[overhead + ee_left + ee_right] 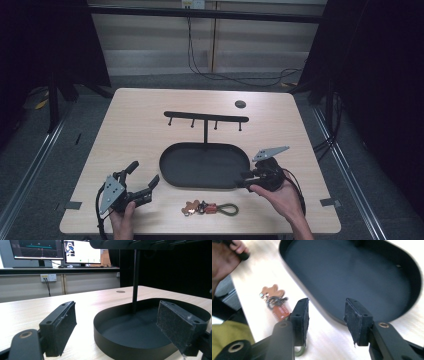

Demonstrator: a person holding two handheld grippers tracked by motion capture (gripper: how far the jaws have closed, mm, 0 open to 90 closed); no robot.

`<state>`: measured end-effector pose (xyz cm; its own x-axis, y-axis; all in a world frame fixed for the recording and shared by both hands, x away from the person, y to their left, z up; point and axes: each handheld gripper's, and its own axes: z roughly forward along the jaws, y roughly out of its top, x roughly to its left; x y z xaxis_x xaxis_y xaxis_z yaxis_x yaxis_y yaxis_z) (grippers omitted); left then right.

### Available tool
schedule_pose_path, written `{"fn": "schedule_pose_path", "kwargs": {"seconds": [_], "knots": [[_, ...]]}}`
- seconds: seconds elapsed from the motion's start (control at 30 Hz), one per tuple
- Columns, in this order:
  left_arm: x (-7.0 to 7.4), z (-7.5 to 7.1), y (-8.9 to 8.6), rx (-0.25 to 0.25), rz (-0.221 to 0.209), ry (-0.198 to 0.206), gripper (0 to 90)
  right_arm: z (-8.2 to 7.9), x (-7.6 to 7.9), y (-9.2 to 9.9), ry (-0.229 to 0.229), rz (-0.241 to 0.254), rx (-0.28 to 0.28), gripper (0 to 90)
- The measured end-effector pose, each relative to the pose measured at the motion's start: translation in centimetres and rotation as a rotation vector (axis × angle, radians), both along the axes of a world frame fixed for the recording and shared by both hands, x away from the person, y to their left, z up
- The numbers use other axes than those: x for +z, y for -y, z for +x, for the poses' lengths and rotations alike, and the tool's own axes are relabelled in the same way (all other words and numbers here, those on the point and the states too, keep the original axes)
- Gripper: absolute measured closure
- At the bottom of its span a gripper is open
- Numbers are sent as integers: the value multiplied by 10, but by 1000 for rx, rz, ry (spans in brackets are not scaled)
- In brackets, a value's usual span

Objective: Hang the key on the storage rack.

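Pale wood-grain laminate covers the bench [150, 125], rectangular w/ rounded corners. Two hands come in over its near edge, one gripper each.

Left hand [122, 220] sits at the near-left corner, wrapped round the handle from below. Left gripper [145, 176] points toward the far-right, jaws spread wide w/ nothing between them. Its flat grey three-cornered plate [110, 195] lies on top. In the left gripper view the fingers [61, 327] are blocky black w/ rough, slightly frayed pad faces, and the tray wall is seen between them.

Right hand [280, 197] is toward the near-right corner, palm cupping the body from beneath. Right gripper [325, 320] aims left and down over the tray's near-right rim, jaws partly apart, holding nothing. Its own grey plate [270, 152] tilts up.

One tray [170, 167] at bench centre: black, thin sheet metal by the look, oval w/ low upright wall, matte floor. One slim post rises from its far side to a horizontal bar [206, 116] w/ four short pegs hanging under it.

One keychain [207, 207] lies flat by the near edge, between the two hands, just outside the tray: brown bear-shaped tag, small metal clip, red-orange piece, dark green cord loop. One small dark round disc [240, 104] is set in the top near the far edge.
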<state>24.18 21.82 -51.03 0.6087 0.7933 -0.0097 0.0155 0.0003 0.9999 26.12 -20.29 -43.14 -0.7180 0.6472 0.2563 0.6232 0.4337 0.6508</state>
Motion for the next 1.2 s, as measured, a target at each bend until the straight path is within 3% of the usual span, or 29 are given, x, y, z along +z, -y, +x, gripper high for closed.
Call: {"fn": "schedule_pose_path", "kwargs": {"seconds": [0.13, 0.27, 0.33, 0.37, 0.4, 0.5, 0.73, 1.07, 1.2], "knots": [[0, 0, 0, 0, 0, 0, 158, 0, 0, -3, -21, 20, 39, 651], [0, 0, 0, 0, 0, 0, 159, 1, -3, -6, -47, -8, 55, 714], [0, 0, 0, 0, 0, 0, 159, 1, -5, -8, -75, -29, 82, 731], [0, 0, 0, 0, 0, 0, 159, 1, -7, -10, -120, -53, 116, 729], [0, 0, 0, 0, 0, 0, 159, 1, -7, -10, -120, -53, 116, 729], [0, 0, 0, 0, 0, 0, 159, 2, -14, -16, -184, -97, 170, 760], [0, 0, 0, 0, 0, 0, 159, 1, -26, -24, -219, -158, 219, 830], [0, 0, 0, 0, 0, 0, 159, 3, -37, -36, -275, -211, 268, 805], [0, 0, 0, 0, 0, 0, 159, 3, -41, -39, -273, -235, 282, 817]]}}
